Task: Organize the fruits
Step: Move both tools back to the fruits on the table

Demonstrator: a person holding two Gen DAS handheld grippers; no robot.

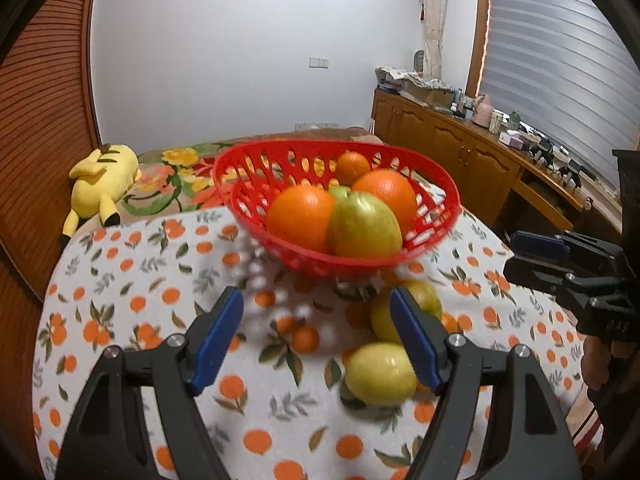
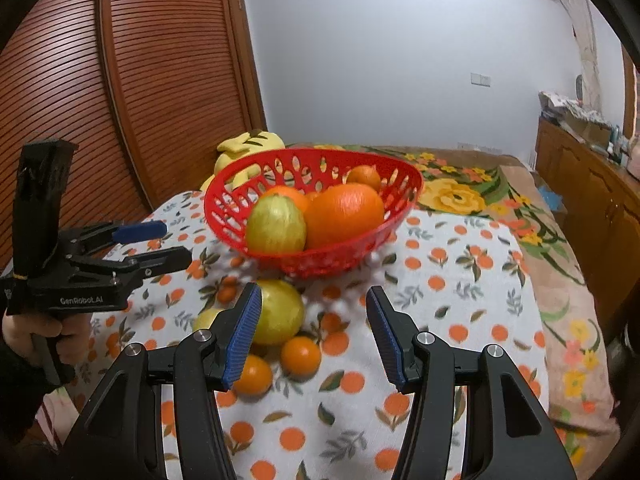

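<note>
A red plastic basket (image 1: 280,148) (image 2: 320,153) stands on the orange-print tablecloth, holding two big oranges (image 1: 300,216), a small orange and a yellow-green fruit (image 1: 364,224). In front of it lie a lemon (image 1: 380,374), a yellow-green fruit (image 2: 280,312) and two small oranges (image 2: 301,354). My left gripper (image 1: 316,296) is open just left of the lemon, with nothing between its fingers. My right gripper (image 2: 314,292) is open too, just right of the loose fruit. Each gripper shows in the other's view: the right gripper (image 1: 516,258), and the left gripper (image 2: 160,245) in a hand.
A yellow plush toy (image 1: 102,184) lies on the flower-patterned bed (image 2: 452,196) behind the table. A louvered wooden door (image 2: 120,100) stands on the left. A wooden cabinet (image 1: 460,140) with clutter on top runs along the right, under the window blind.
</note>
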